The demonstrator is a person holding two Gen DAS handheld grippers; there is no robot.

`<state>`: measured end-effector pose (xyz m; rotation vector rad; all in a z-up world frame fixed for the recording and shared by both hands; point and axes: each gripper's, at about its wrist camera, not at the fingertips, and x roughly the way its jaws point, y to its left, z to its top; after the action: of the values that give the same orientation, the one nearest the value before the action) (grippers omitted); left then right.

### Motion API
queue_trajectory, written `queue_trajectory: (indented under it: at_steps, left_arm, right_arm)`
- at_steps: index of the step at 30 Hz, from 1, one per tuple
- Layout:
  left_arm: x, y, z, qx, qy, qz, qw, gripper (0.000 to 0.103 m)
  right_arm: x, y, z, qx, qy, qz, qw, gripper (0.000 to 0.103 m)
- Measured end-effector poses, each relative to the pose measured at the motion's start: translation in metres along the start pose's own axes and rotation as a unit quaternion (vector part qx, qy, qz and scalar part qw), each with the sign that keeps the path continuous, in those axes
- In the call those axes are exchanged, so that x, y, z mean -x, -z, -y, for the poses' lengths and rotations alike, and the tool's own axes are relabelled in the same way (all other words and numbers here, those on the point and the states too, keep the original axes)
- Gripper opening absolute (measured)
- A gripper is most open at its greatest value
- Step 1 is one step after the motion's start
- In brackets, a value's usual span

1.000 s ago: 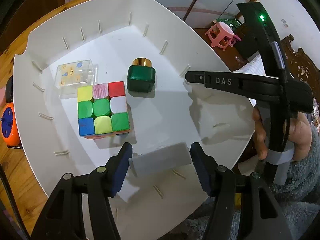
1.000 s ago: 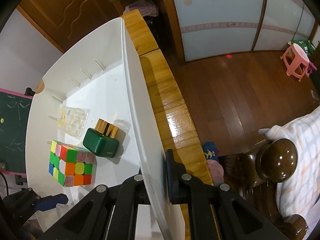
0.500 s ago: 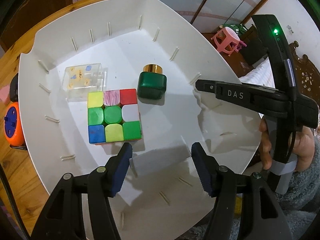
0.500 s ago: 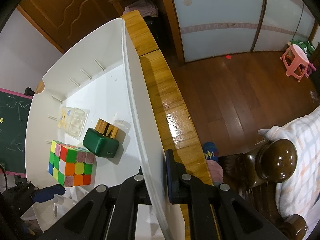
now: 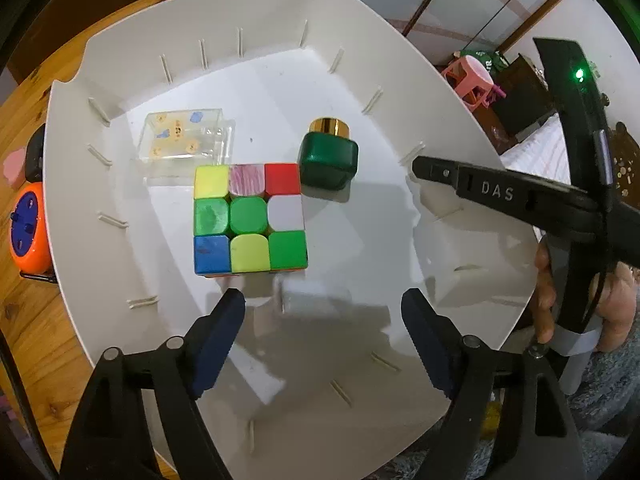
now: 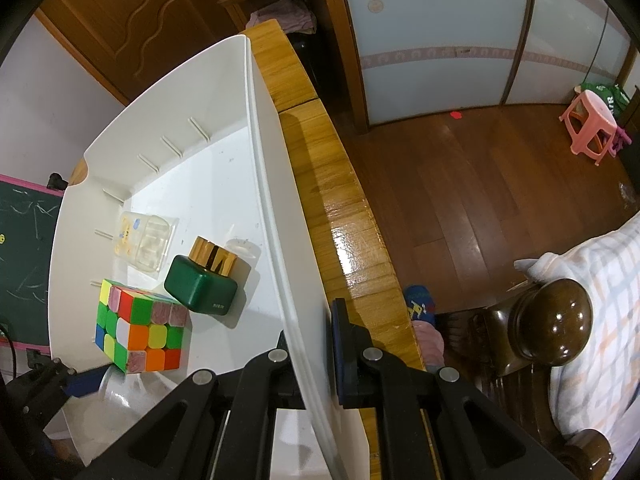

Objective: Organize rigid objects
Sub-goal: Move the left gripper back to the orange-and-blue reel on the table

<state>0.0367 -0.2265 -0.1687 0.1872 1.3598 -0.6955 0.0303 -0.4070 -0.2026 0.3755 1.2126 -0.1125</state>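
The white bin (image 5: 132,240) on the wooden desk (image 5: 36,344) fills the frame, holding 4 things: a colour cube (image 5: 250,220) at centre, a clear box (image 5: 186,146) upper left, a green bottle (image 5: 329,157) beside the cube, and a blurred grey block (image 5: 316,300) low between the left claw (image 5: 324,320), whose jaws have just been opening, now wide and clear of it. The right claw (image 6: 316,350) pinches the bin's wall.

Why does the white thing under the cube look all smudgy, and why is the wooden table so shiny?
Left wrist view: the pale block between the open left tool is smeared by motion blur, while the cube stays sharp. Right wrist view: the wooden tabletop catches bright glare from a lamp, and the fisheye lens bends the white bin wall that the right tool clamps.
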Motion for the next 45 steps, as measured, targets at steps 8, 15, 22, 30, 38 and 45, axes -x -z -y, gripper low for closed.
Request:
queue_trajectory:
  at_steps: [8,15,22,30,38,45]
  left_arm:
    - [0.010,0.001,0.000,-0.011,-0.010,0.019,0.9997,0.083]
    - [0.029,0.005,-0.006,-0.012,-0.007,0.043,0.9990,0.084]
    - [0.056,0.016,-0.016,-0.004,0.001,0.073,0.9973,0.084]
    - [0.093,0.037,-0.034,0.004,-0.011,0.119,0.9929,0.083]
    - [0.149,0.056,-0.075,0.048,-0.050,0.185,0.9803,0.084]
    - [0.186,0.069,-0.127,0.104,-0.119,0.233,0.9594,0.084]
  right_arm:
    - [-0.001,0.001,-0.001,0.001,0.003,0.000,1.000,0.008]
    - [-0.001,0.001,0.001,-0.007,-0.003,0.000,1.000,0.007]
    - [-0.001,0.001,0.007,-0.018,-0.016,-0.001,1.000,0.007]
    - [-0.002,0.000,0.009,-0.023,-0.020,-0.001,1.000,0.007]
    - [-0.002,0.000,0.011,-0.029,-0.022,-0.001,0.999,0.007]
    - [-0.001,0.000,0.011,-0.031,-0.022,-0.001,0.999,0.007]
